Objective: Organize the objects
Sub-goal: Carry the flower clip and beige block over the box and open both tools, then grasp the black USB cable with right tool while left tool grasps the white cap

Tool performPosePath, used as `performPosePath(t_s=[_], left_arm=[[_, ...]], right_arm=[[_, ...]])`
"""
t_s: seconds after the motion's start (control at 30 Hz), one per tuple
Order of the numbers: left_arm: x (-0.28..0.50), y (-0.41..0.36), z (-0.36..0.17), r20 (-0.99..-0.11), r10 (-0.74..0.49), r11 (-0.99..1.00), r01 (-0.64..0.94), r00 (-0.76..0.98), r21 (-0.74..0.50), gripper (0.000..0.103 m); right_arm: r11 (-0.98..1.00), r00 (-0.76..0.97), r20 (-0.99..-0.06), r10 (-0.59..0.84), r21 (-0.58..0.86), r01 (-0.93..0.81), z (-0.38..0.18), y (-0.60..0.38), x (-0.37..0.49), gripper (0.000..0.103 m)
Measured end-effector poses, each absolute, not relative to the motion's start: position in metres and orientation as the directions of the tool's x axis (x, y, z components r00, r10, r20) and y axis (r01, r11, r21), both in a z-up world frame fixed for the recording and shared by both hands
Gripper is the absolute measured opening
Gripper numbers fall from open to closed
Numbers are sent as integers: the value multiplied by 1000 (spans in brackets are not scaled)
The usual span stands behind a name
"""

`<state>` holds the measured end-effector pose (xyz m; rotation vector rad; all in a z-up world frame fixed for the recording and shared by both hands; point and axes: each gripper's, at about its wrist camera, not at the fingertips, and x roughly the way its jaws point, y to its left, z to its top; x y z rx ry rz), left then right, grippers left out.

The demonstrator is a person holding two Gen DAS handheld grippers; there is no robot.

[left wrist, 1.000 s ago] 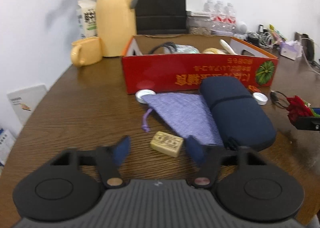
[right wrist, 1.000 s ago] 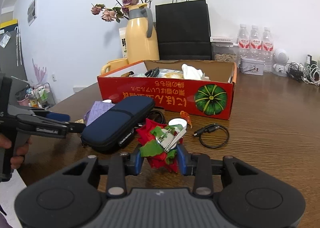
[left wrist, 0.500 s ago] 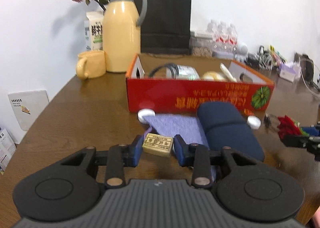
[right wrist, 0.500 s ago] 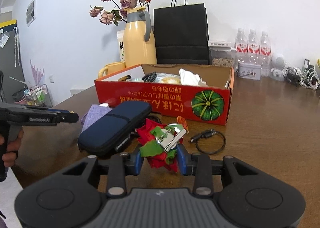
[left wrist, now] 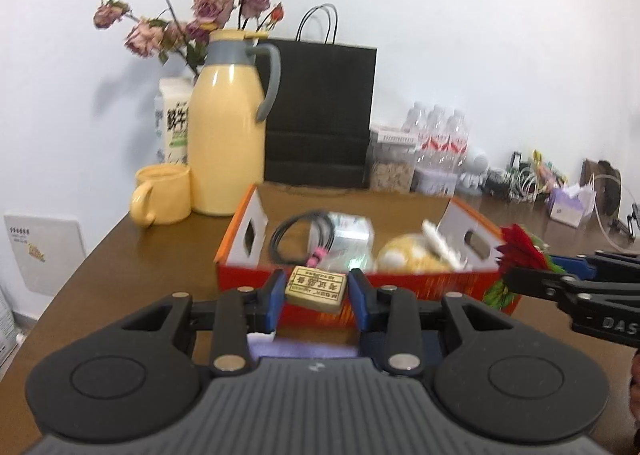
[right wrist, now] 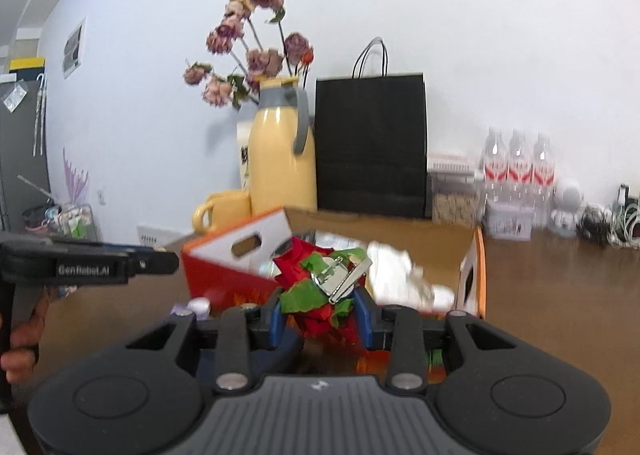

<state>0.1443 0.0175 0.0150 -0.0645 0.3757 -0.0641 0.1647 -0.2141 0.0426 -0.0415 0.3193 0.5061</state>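
My left gripper [left wrist: 316, 291] is shut on a small tan block [left wrist: 316, 288] with printed text and holds it in the air just in front of the red cardboard box [left wrist: 240, 251]. My right gripper [right wrist: 320, 311] is shut on a red and green fabric flower [right wrist: 312, 295] with a metal clip, held above the box's near edge [right wrist: 216, 275]. The flower also shows at the right in the left wrist view [left wrist: 520, 251]. The box holds a black cable [left wrist: 296, 235], a clear packet and a yellowish bundle [left wrist: 408, 259].
A yellow thermos jug [left wrist: 228, 135], a yellow mug [left wrist: 162, 195], dried roses and a black paper bag [left wrist: 320, 115] stand behind the box. Water bottles [left wrist: 440, 143] and cables lie at the back right. A purple pouch [left wrist: 304, 349] lies under my left gripper.
My left gripper closed on the tan block and lifted it toward the box. My right gripper rose with the flower and moved up to the box.
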Motion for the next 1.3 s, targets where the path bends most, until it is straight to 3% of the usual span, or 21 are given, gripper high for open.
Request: performPosePath(t_s=[0.3,0.47,0.8,0.87,0.9,0.93,0.97,1.0,1.03,1.13,1.2,1.3], left_arm=[[207,-1,44,-296,-54,993,22,954,-112,35],[268,-11,43,-318,21,993,-56,948,-101,35],[309,-1,4,-414,54,988,-108,909,-109,35],[304,1,3,-400,60,986,-117,915,-118,48],[301,1,4,-391,63,987,-117,918,-115,64],[298,0,4,-379,69,987,-117,923,-106,76],[294,-1,4,-360,77,988,-120,930,-98,82],[290,-1,6,-333,84,987,-123,939,-98,93],[286,-1,7,-311,88,987,-125,946,-101,103],[279,-2,10,-257,112,982,-146,960,-116,103],[278,-2,10,-261,115,982,-150,959,-118,103],[276,-2,10,-257,109,982,-145,960,-124,103]], right_arm=[[896,865,-243,438,36,-444,69,-195,226,34],[918,889,-233,394,61,-391,69,-185,276,34],[933,856,-377,353,67,-355,27,-185,314,34],[932,857,-376,353,63,-356,25,-184,311,37],[933,861,-370,350,58,-354,25,-184,308,45],[935,865,-364,346,57,-350,25,-184,306,62],[937,870,-356,342,59,-344,25,-185,304,72],[940,876,-345,336,59,-337,25,-185,301,90],[942,882,-337,330,57,-330,25,-186,300,94],[943,887,-324,328,60,-327,26,-187,298,97],[944,891,-318,325,60,-324,27,-188,297,103],[944,893,-309,328,61,-326,29,-188,294,103]])
